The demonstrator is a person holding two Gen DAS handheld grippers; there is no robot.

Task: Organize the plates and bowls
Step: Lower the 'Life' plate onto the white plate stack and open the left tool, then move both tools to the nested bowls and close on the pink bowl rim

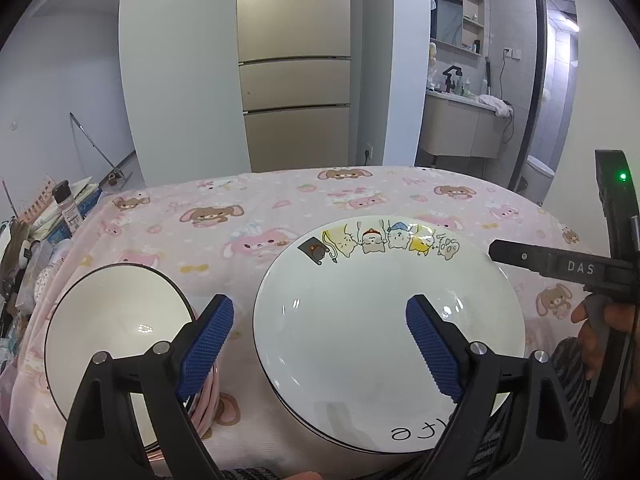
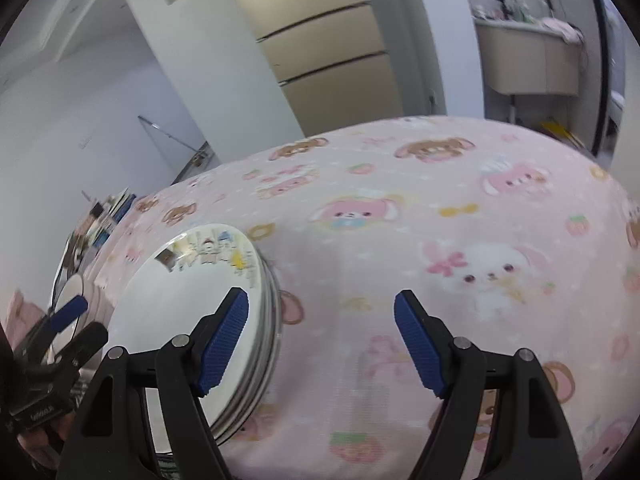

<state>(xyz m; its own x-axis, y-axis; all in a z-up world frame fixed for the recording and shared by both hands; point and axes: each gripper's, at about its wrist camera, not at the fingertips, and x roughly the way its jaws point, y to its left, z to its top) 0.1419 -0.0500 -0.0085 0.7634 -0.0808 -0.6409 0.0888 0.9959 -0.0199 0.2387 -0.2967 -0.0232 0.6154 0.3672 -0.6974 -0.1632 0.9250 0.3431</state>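
Glazed ceramic: you are working with white, glossy ware, stiff and brittle; it is likely to slip on a shallow bite and chip if knocked or dropped.
Plate position: the cartoon plate (image 1: 384, 320) is lying face up at the near middle of the pink tablecloth (image 1: 256, 208), topping a stack of plates (image 2: 264, 344) whose rims are showing in layers in the right wrist view.
Bowl position: the black-rimmed bowl (image 1: 116, 320) is sitting just left of the plate, apart from it, near the left edge of the cloth, with pink-edged ware showing beneath it.
Left gripper: your left gripper (image 1: 320, 344) is standing released, jaws spread wide, hanging over the left part of the plate; the pads are pressing on nothing.
Right gripper: your right gripper (image 2: 322, 344) is likewise released, jaws apart over bare cloth just right of the stack, holding nothing.
Weight: the stack is looking heavy as a whole; a single plate is probably moderate, and it is likely to tip if pinched at one point.
Hold point: you are best taking a plate by its raised rim, one pad above and one beneath, with a deep bite; the flat centre is offering no purchase.
Bowl hold: the bowl wall at the lip is giving the surest pinch.
Risk: the soft cloth is leaving little room to slide a finger under a rim.
Background: a beige fridge (image 1: 294, 64) is standing beyond the far edge.
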